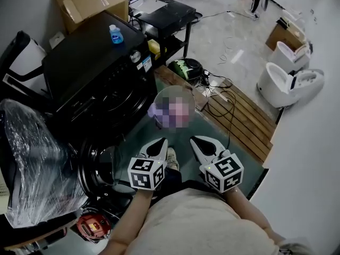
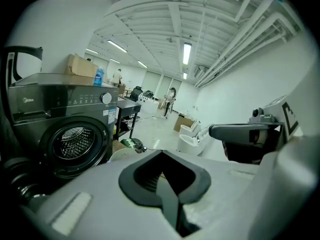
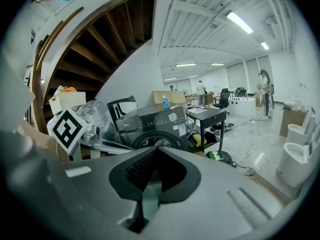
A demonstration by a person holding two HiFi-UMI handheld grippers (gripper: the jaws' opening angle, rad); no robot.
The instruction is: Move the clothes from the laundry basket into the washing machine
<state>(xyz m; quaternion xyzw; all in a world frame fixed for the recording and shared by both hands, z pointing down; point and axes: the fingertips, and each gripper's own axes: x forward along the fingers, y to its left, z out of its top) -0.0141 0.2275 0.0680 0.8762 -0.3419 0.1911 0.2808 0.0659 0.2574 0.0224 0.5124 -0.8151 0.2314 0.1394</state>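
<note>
Both claws are held close in front of the person's chest, side by side and pointing at the floor. The left claw has its dark ribbed pads drawn together at the tips with nothing between them. The right claw is likewise closed and empty.

The washing machine is a glossy black box standing to the left. Its round glass door is swung open, and the perforated steel drum shines inside. A blue plastic bottle stands on its flat top.

The laundry basket, round and pale, sits on the floor just in front of the machine and beyond the claw tips. What it holds cannot be made out.
</note>
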